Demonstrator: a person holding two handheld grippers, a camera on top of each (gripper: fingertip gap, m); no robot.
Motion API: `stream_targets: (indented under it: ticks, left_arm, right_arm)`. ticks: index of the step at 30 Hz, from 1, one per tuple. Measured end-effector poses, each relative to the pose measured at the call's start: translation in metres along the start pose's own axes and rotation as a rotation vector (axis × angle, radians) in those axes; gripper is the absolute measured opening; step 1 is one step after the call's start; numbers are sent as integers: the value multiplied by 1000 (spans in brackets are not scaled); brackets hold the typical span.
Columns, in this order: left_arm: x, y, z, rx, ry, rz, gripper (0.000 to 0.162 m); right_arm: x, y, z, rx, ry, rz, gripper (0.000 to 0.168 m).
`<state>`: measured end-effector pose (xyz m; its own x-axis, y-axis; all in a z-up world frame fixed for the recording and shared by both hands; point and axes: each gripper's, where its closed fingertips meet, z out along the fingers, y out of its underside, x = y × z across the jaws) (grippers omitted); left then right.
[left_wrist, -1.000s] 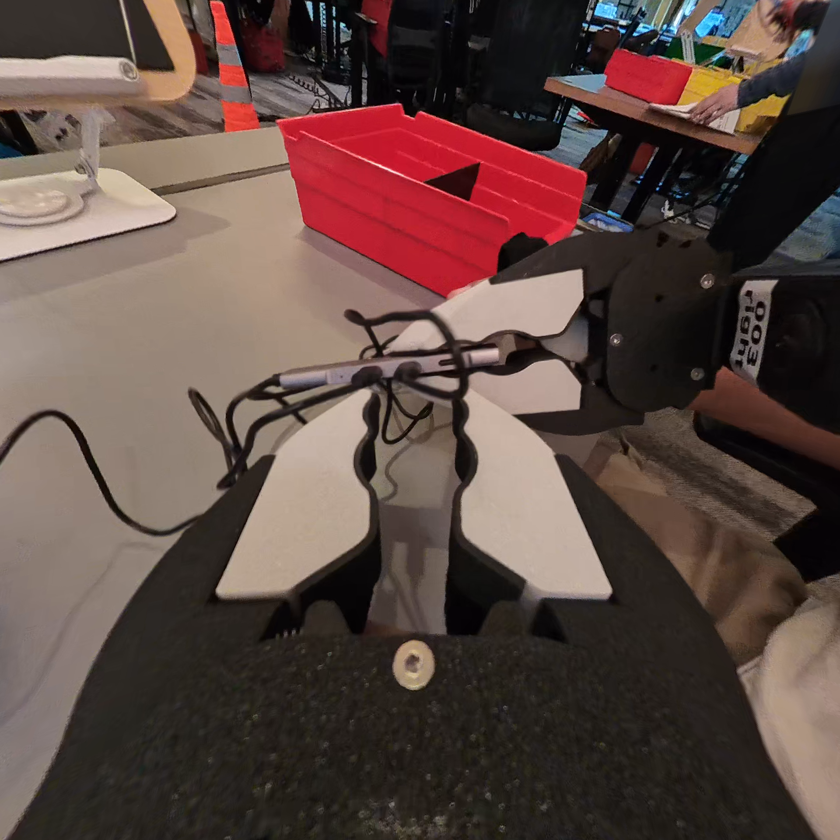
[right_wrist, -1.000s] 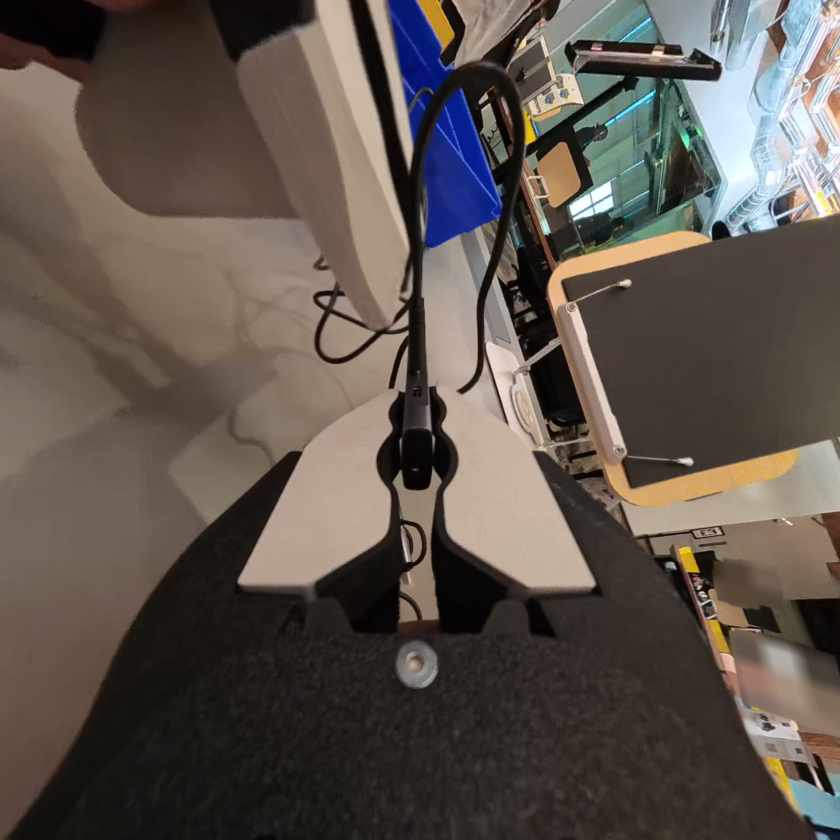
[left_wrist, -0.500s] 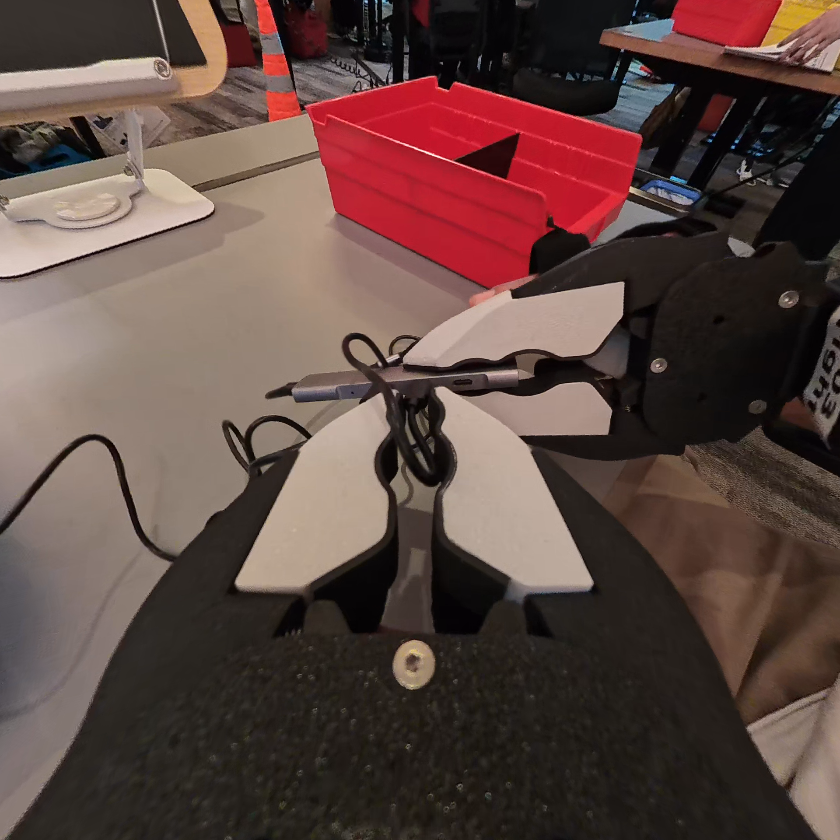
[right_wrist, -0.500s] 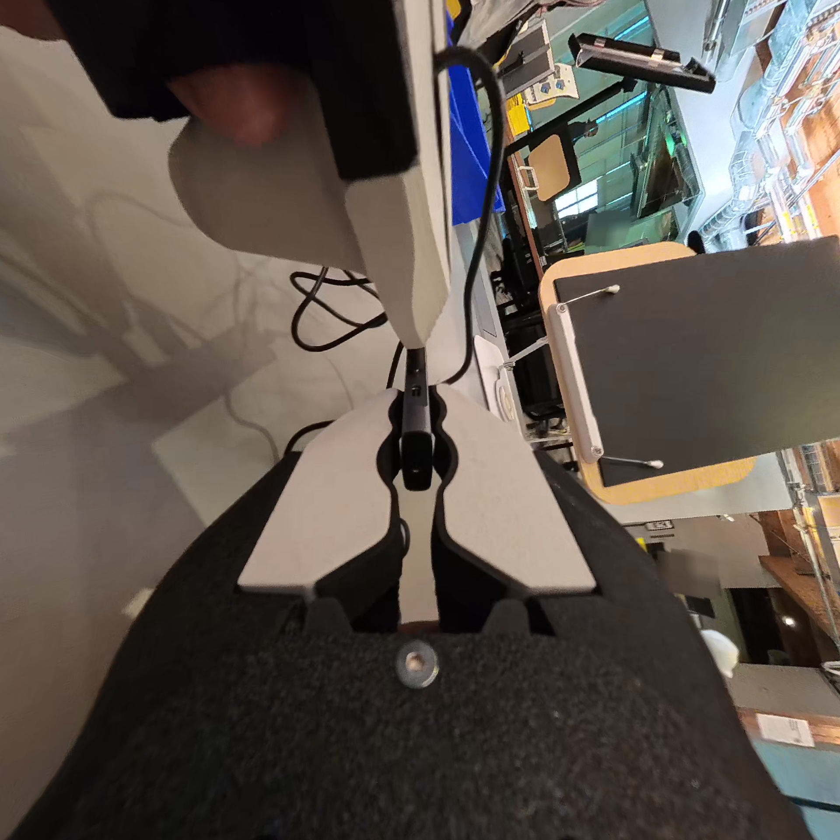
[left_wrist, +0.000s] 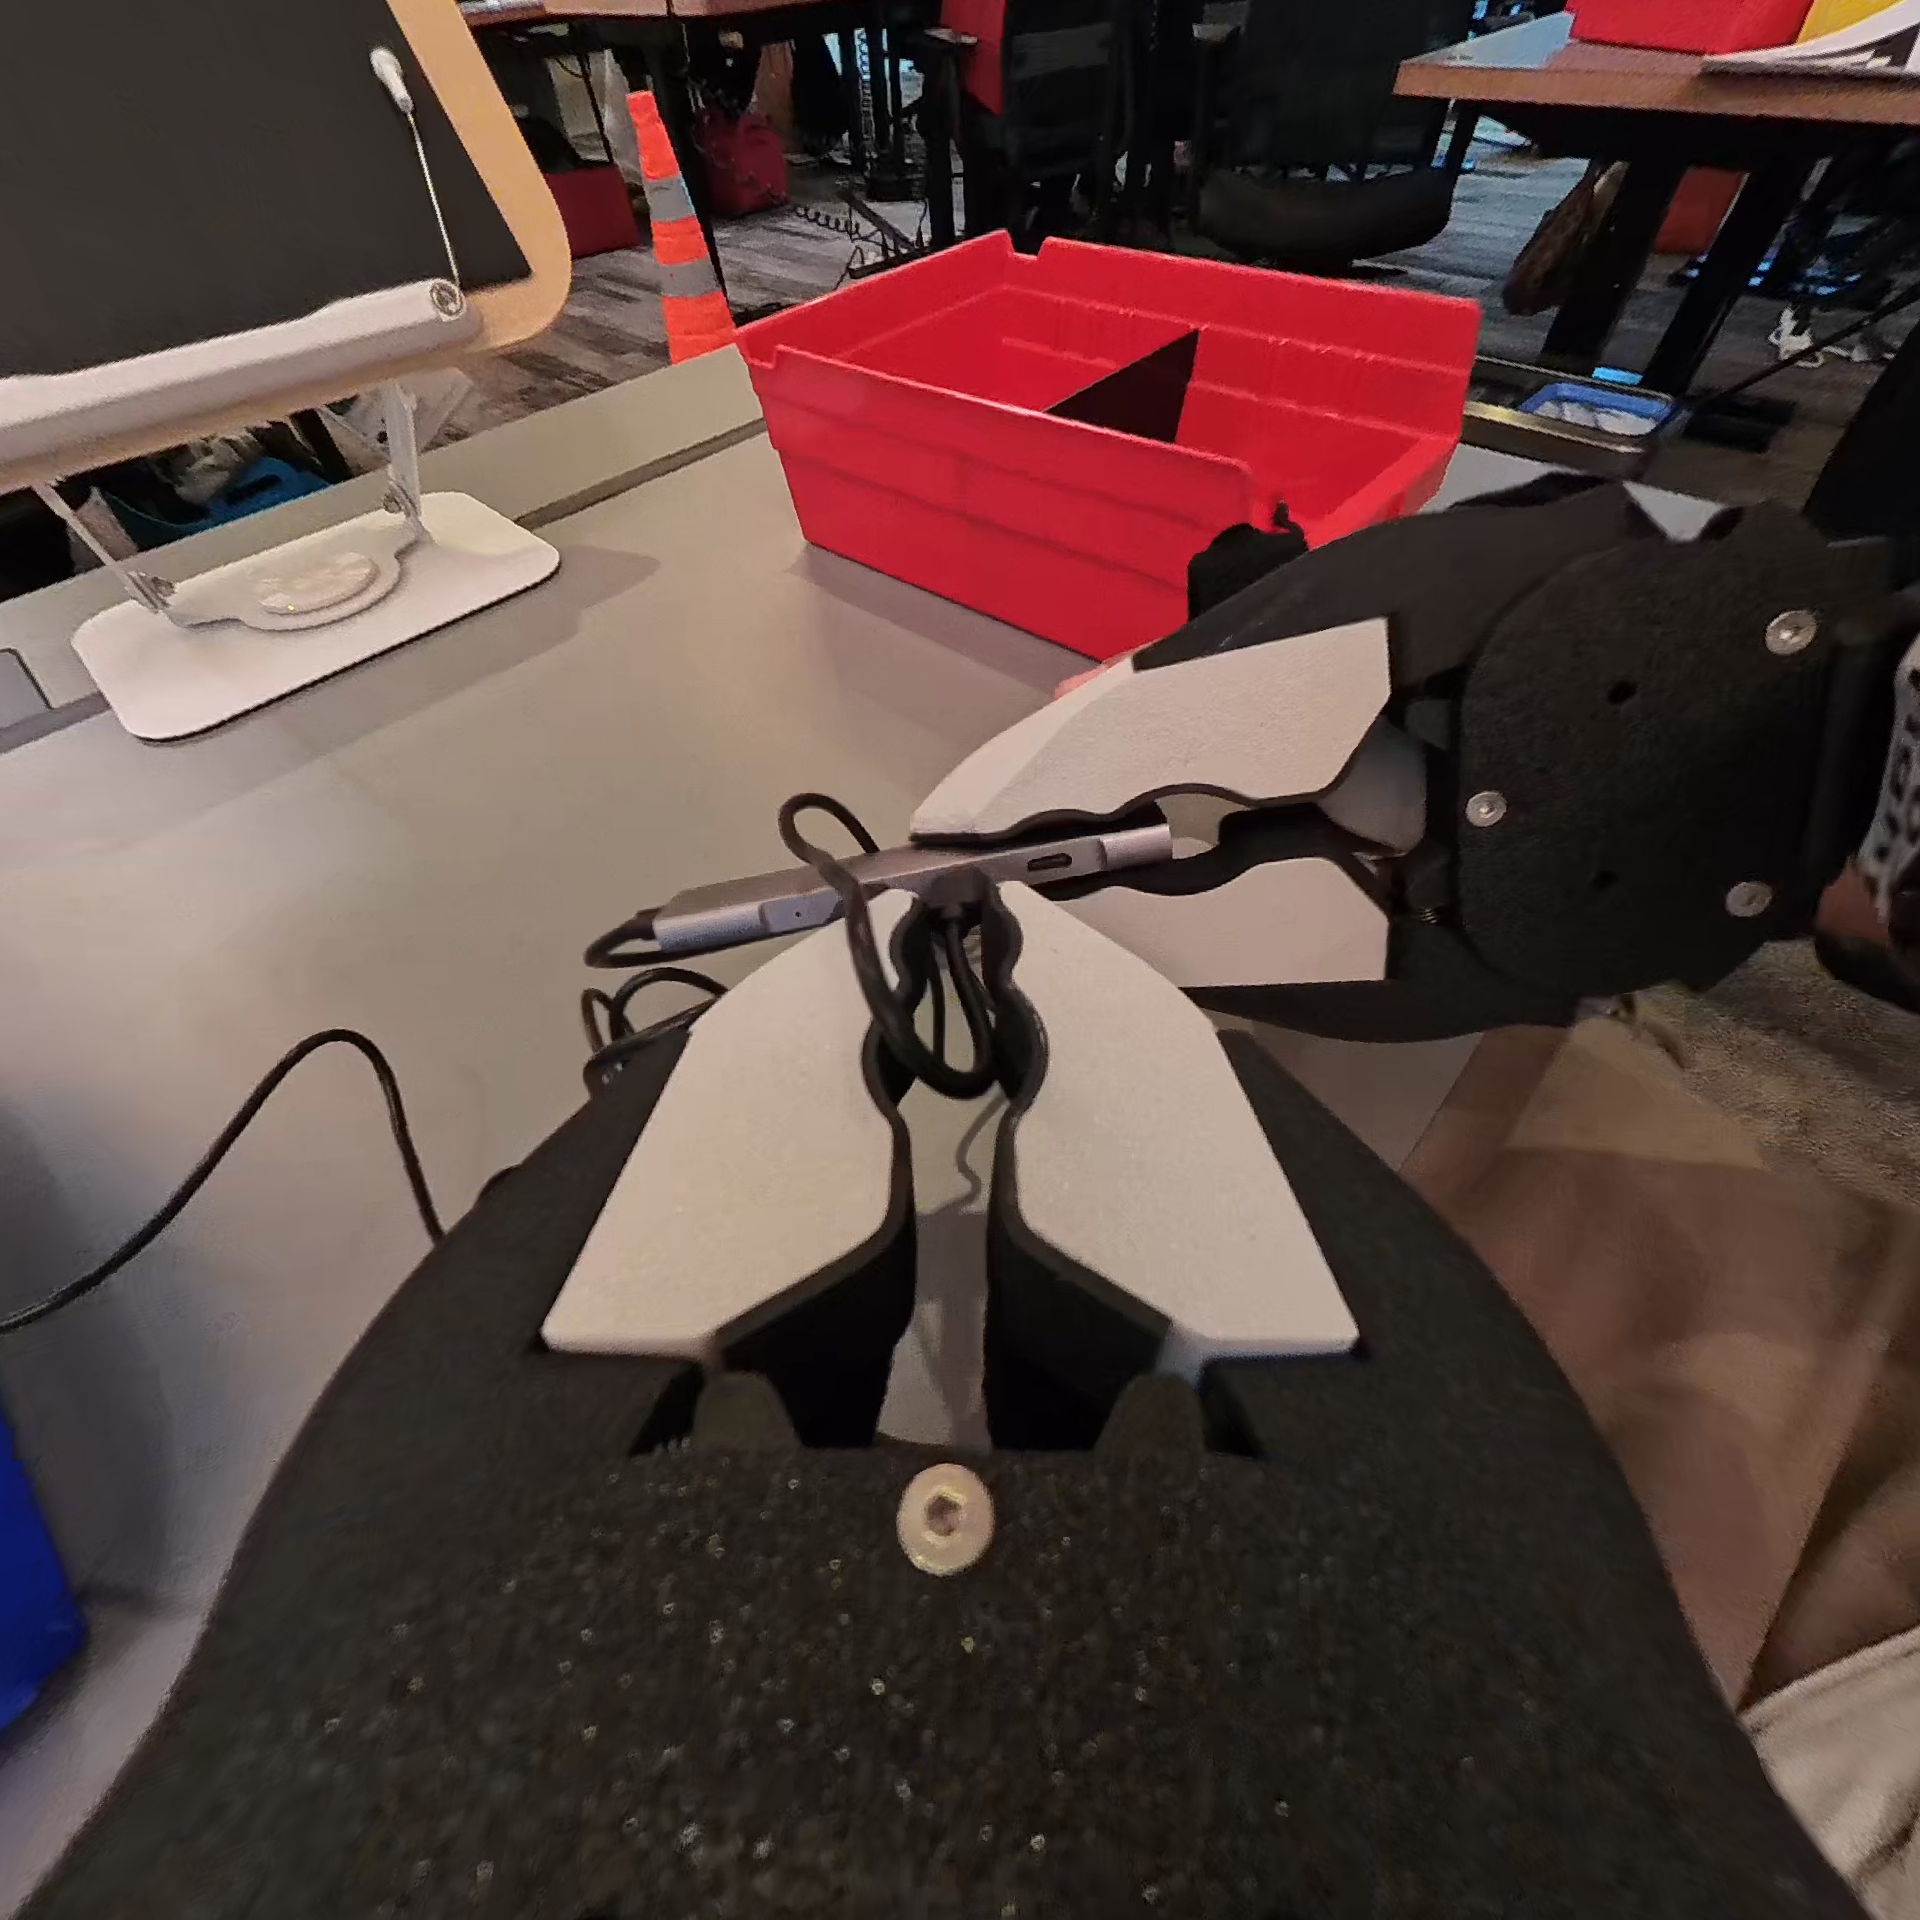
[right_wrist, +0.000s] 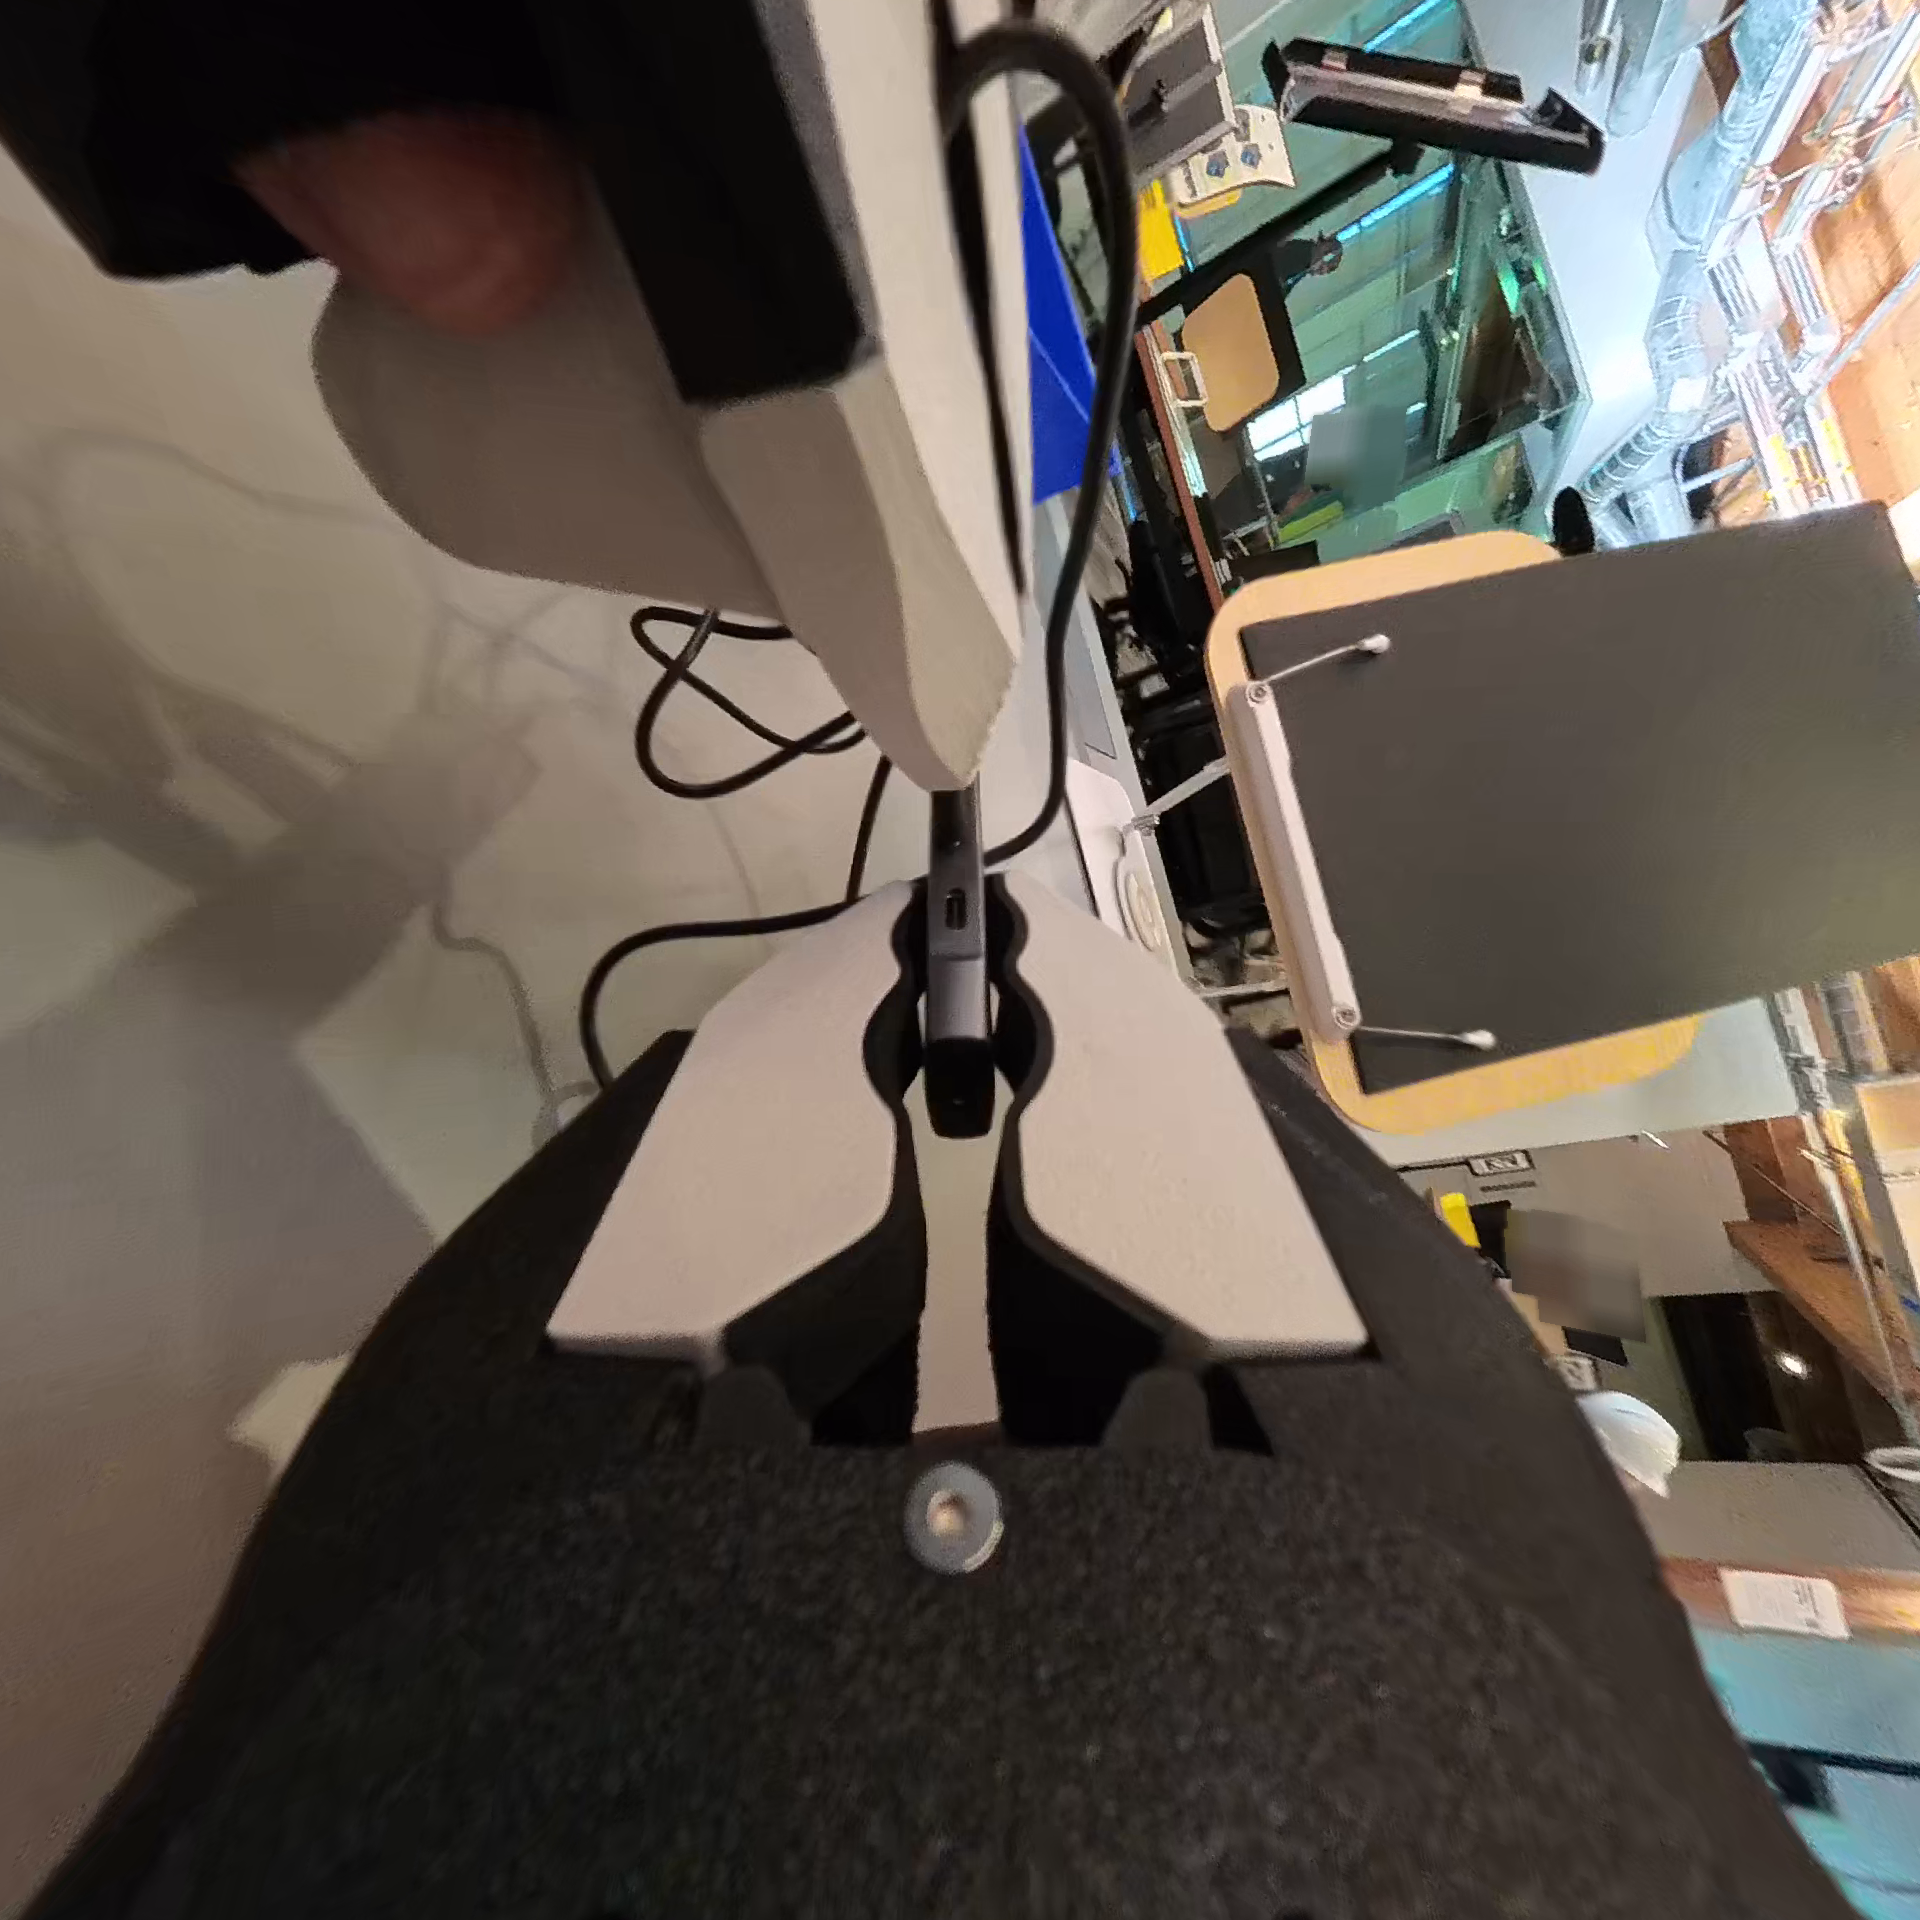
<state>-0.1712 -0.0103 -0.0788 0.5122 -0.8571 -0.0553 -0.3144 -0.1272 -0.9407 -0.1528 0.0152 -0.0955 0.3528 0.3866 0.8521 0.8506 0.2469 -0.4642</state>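
My right gripper (right_wrist: 956, 904) is shut on the end of a slim grey hub (right_wrist: 954, 977), held level above the grey table (left_wrist: 416, 831). In the left wrist view the right gripper (left_wrist: 971, 864) reaches in from the right, with the hub (left_wrist: 790, 902) sticking out to the left. My left gripper (left_wrist: 951, 925) is shut on loops of the hub's black cable (left_wrist: 935, 1013) just under the hub. The rest of the cable trails left across the table. In the right wrist view the left gripper (right_wrist: 951, 758) comes down from above, and the cable (right_wrist: 1101, 416) arcs beside it.
A red bin (left_wrist: 997, 509) with a black divider stands behind the grippers. A tablet on a white stand (left_wrist: 312, 592) is at the far left and also shows in the right wrist view (right_wrist: 1558, 790). A blue object (left_wrist: 31, 1558) is at the lower left. The table edge runs along the right. The grippers are tip to tip, or close to it.
My left gripper has closed on the cable loops under the hub; its fingers stood wider a second ago. Both grippers have shifted slightly, and the red bin now sits more centred.
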Motion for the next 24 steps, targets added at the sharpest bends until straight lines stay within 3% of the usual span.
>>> stream_targets:
  ticks: [24]
  left_arm:
    - [3, 2, -9, -12, 1, 50, 2]
  right_arm:
    - [-2, 2, 7, -37, -15, 62, 10]
